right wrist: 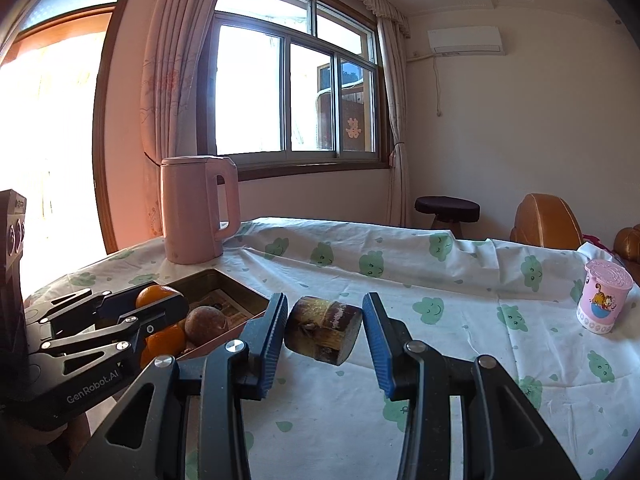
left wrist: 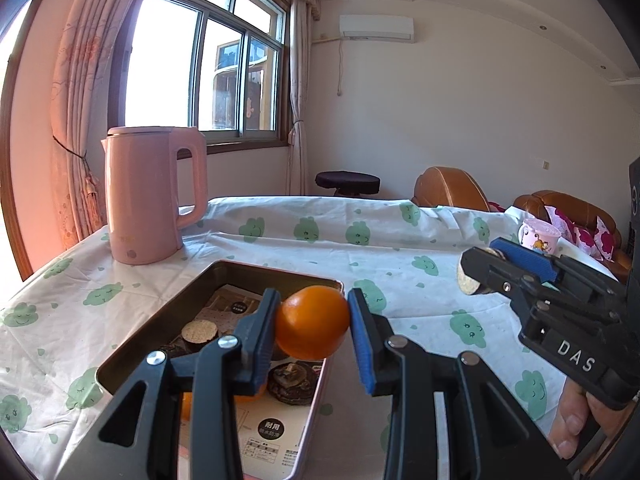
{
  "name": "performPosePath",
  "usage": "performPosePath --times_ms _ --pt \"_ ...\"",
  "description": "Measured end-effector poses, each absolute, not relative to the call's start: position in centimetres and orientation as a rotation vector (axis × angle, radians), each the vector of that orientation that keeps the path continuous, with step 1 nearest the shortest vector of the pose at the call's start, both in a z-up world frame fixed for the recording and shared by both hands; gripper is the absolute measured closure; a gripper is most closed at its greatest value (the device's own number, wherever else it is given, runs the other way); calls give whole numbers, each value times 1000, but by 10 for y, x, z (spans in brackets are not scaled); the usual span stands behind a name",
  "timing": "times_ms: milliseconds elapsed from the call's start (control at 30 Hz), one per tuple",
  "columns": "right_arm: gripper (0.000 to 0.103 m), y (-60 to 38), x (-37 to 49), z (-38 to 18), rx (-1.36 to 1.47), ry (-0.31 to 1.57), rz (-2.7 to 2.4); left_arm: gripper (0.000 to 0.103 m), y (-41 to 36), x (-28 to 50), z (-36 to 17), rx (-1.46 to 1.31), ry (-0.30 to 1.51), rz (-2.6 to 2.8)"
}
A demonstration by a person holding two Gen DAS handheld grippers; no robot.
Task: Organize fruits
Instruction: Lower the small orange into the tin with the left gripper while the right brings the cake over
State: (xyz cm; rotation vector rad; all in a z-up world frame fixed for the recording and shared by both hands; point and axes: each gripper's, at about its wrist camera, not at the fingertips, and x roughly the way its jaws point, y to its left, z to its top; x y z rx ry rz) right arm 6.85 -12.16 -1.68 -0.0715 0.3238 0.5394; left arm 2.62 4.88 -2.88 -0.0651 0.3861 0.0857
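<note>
My left gripper [left wrist: 312,320] is shut on an orange [left wrist: 312,322] and holds it above the near right part of a metal tin tray [left wrist: 132,344]. In the tray lie brown sugarcane pieces [left wrist: 200,330] and more oranges [right wrist: 166,338]. My right gripper [right wrist: 324,328] is shut on a short brown sugarcane piece [right wrist: 322,330] and holds it above the tablecloth, to the right of the tray. The right gripper also shows in the left wrist view [left wrist: 480,270], and the left gripper in the right wrist view [right wrist: 160,300].
A pink kettle [left wrist: 154,194] stands behind the tray at the table's far left. A pink lidded cup [right wrist: 604,302] stands at the far right. The table has a white cloth with green clouds [left wrist: 360,248]. A stool and brown sofa stand beyond.
</note>
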Motion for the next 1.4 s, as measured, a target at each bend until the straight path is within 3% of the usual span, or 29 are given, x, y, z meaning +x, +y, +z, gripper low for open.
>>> performPosePath --times_ms 1400 --pt "61 -24 41 -22 -166 347 732 67 126 -7 -41 -125 434 216"
